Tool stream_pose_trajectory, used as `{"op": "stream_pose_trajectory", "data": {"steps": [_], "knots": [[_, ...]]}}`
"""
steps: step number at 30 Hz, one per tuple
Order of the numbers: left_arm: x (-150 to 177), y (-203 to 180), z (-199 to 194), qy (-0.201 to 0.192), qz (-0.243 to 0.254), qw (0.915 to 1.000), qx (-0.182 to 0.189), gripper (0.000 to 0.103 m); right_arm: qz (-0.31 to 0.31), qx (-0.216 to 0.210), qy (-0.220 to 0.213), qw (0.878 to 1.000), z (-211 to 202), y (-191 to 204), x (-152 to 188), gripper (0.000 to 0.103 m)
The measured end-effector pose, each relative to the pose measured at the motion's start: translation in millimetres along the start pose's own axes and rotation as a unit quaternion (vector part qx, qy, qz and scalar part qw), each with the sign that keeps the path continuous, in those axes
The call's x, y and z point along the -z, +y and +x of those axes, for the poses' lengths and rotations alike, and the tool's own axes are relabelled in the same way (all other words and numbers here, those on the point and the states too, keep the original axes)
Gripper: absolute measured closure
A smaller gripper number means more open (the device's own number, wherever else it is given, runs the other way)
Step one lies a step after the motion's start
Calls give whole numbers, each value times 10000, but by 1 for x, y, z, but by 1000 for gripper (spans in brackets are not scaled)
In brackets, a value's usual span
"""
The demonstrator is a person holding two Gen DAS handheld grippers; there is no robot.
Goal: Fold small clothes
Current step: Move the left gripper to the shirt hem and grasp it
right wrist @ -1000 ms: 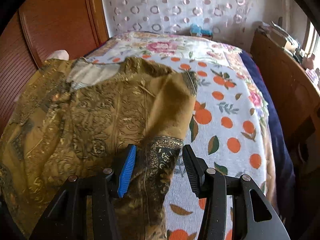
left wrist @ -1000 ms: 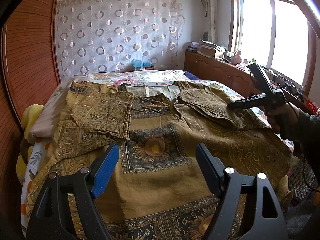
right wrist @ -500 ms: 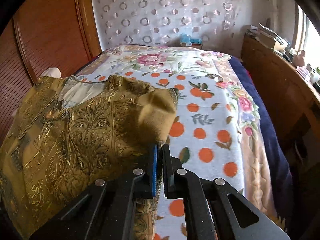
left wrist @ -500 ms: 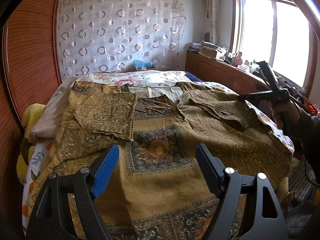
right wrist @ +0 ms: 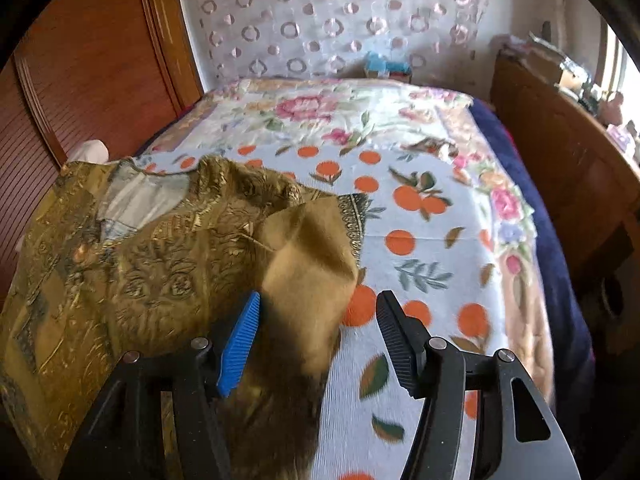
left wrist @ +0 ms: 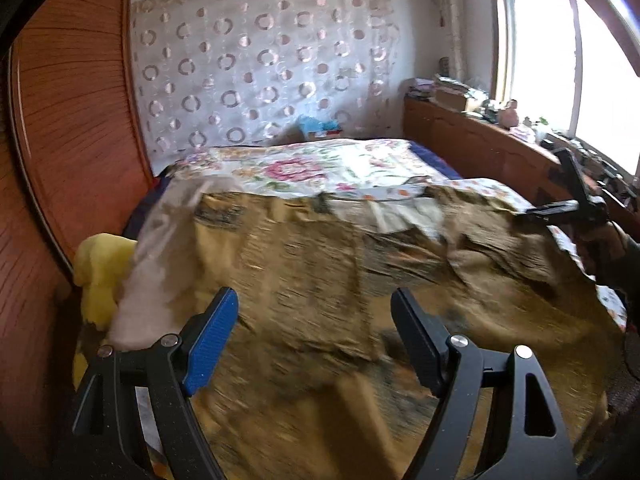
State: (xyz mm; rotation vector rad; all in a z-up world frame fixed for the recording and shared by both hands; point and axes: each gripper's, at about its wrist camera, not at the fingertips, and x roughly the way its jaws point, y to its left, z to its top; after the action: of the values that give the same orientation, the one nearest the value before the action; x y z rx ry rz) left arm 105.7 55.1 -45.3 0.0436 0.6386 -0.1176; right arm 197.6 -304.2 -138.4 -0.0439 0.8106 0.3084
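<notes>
A gold and brown patterned garment (left wrist: 320,264) lies spread over the bed, blurred in the left wrist view. Its right sleeve (right wrist: 308,240) lies folded over the body (right wrist: 132,280) in the right wrist view. My left gripper (left wrist: 316,340) is open and empty above the garment's left half. My right gripper (right wrist: 318,332) is open, with the loose sleeve cloth lying between and under its fingers. The right gripper also shows in the left wrist view (left wrist: 560,208) at the bed's right edge.
The bed carries a white sheet with orange fruit print (right wrist: 420,240) and a floral blanket (left wrist: 304,168). A wooden wall panel (left wrist: 72,120) runs along the left. A wooden cabinet (right wrist: 560,152) with clutter stands at the right. A yellow soft toy (left wrist: 100,268) sits at the bed's left.
My right gripper was shut on the sleeve half a second ago and has opened, letting it go. My left gripper has swung left and forward over the garment, still open.
</notes>
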Motion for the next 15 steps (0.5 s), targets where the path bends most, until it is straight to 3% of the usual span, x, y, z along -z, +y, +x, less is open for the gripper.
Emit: {"op": "stream_pose_trajectory", "data": {"steps": [10,15], "knots": [[-30,55,55,398,-106,9987,-304,24,-551,34,21,9985,26,1,-23,41],[-38,68,81,575,-78,9973,-452,24,-665,-35,-134,9977,27,-1,-19,43]]}}
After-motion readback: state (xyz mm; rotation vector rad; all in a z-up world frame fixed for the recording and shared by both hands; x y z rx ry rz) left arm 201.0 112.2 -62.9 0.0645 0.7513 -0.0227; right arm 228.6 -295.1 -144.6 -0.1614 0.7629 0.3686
